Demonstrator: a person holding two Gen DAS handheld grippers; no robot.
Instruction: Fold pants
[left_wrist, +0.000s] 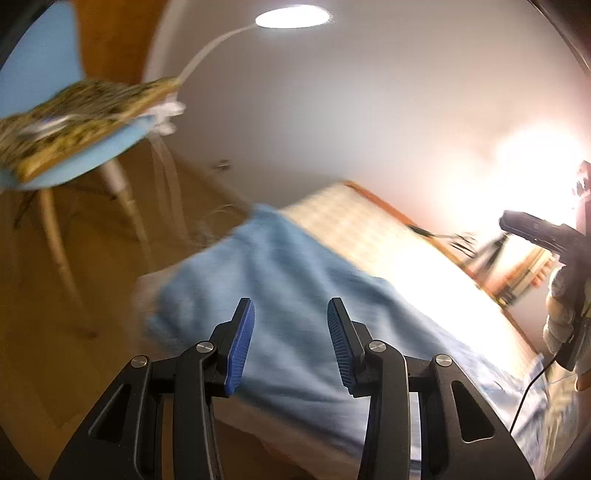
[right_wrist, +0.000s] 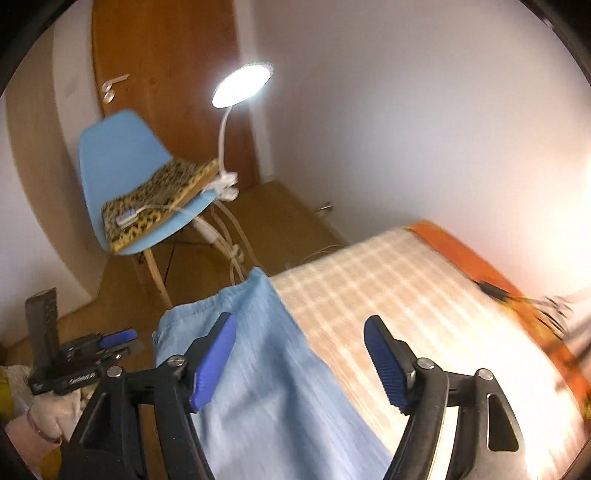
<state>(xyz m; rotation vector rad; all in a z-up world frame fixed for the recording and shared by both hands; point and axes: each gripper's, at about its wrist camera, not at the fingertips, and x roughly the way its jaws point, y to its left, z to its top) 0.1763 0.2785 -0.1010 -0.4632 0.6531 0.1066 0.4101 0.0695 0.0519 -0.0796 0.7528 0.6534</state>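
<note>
Both grippers up off the cloth here; the left gripper (left_wrist: 290, 314) stands with its ribbed blue pads (left_wrist: 242, 347) parted and nothing between them, just soft fabric beneath; the right gripper (right_wrist: 300, 360) has its jaws spread wider, equally empty, black hinged arms splayed out to either side. The pants (right_wrist: 266, 369), pale blue with a fine woven grain, lie in a long folded strip on the bed (right_wrist: 388, 280), whose cover is a cream-and-tan check, flat and smooth; the strip's far end reaches the mattress edge near the wooden floor (right_wrist: 288, 218). From the left wrist view the pants (left_wrist: 295, 288) read as a broad, blurred blue slab across the near side of the bed. Beyond, a moulded blue chair (right_wrist: 118, 147) on slim pale legs carries a leopard-print cushion (right_wrist: 155, 195); a clip lamp (right_wrist: 242, 85) with a bendy white neck glows over it.
</note>
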